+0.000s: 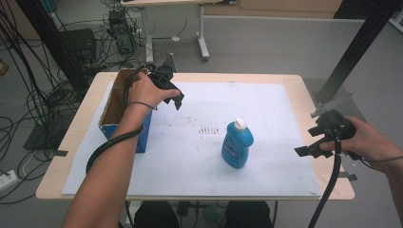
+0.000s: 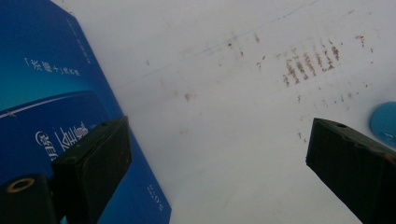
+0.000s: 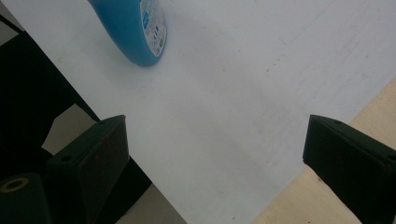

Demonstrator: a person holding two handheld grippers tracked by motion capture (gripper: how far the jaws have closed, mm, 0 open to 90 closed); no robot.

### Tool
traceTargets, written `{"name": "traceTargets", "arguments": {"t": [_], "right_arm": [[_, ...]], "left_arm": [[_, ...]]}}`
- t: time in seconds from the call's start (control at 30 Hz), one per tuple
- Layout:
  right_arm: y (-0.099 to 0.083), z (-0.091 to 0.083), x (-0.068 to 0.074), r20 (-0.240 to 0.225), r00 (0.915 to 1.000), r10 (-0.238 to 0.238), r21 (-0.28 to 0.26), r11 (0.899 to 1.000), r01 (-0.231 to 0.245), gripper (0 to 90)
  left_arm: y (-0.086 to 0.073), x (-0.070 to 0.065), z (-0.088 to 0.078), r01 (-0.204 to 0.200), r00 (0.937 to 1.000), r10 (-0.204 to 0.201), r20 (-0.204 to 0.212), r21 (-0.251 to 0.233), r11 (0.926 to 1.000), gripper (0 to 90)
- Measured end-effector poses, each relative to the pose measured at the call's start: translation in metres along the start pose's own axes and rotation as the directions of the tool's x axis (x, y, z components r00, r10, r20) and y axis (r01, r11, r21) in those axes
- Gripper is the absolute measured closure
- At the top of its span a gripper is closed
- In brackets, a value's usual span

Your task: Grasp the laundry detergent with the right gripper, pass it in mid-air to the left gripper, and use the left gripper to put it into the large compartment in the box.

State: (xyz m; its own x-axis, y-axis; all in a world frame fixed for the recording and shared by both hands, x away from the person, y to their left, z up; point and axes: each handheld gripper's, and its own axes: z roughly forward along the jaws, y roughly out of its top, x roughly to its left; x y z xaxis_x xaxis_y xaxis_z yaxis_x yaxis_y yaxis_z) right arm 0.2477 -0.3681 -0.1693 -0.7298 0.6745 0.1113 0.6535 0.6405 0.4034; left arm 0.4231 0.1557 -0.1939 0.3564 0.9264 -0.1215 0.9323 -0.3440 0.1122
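1. Holding my left tool (image 1: 175,97) up in the upper left of the high view, I have it above the white sheet (image 1: 266,109), just beside the open cardboard box (image 1: 119,102); its jaws stand wide apart with nothing between them.
2. Along that tool's own view, the two black jaws rise from the bottom corners, and the bare sheet with a patch of brownish marks (image 2: 308,63) lies between and beyond them.
3. At the left edge of the left gripper view stands the box's blue printed side (image 2: 42,84), and its lower edge meets the sheet.
4. My right tool (image 1: 316,142) sits at the right edge of the high view, over the desk (image 1: 304,90) margin where the sheet ends; its jaws are also spread open and grip nothing.
5. The blue bottle (image 1: 236,145) with its white cap (image 1: 240,124) stands upright on the sheet in the middle of the high view, a little right of centre, between my two tools and apart from both.
6. Through the right gripper view, the bottle's rounded blue body (image 3: 133,28) with its label shows at the top left, resting on the sheet, well clear of the jaws.
7. A sliver of the same bottle (image 2: 385,123) shows at the right edge of the left gripper view, just above the right-hand jaw.
8. The desk's pale wood (image 3: 327,205) shows at the lower right of the right gripper view, past the sheet's edge.
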Motion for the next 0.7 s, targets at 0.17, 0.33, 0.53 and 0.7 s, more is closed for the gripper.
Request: {"name": "traceTargets", "arguments": {"t": [0.17, 0.33, 0.53, 0.7], "right_arm": [[-0.002, 0.005, 0.003, -0.001, 1.0, -0.005, -0.003, 1.0, 0.005, 6.8], [-0.003, 0.009, 0.005, -0.001, 1.0, -0.005, 0.001, 1.0, 0.005, 6.8], [-0.008, 0.017, 0.005, -0.008, 1.0, 0.002, 0.004, 1.0, -0.002, 6.8], [-0.012, 0.023, 0.005, -0.014, 0.9999, 0.008, 0.002, 1.0, -0.008, 6.8]], "left_arm": [[0.001, -0.002, 0.001, -0.009, 0.9999, 0.009, 0.008, 0.002, 1.0, 7.4], [0.002, -0.003, 0.002, -0.012, 0.9999, 0.012, 0.01, 0.003, 0.9999, 7.1], [0.001, -0.003, 0.004, -0.009, 0.9999, 0.009, 0.012, 0.003, 1.0, 7.0], [0.002, -0.002, 0.004, -0.008, 0.9999, 0.008, 0.01, 0.01, 0.9999, 7.2]]}}
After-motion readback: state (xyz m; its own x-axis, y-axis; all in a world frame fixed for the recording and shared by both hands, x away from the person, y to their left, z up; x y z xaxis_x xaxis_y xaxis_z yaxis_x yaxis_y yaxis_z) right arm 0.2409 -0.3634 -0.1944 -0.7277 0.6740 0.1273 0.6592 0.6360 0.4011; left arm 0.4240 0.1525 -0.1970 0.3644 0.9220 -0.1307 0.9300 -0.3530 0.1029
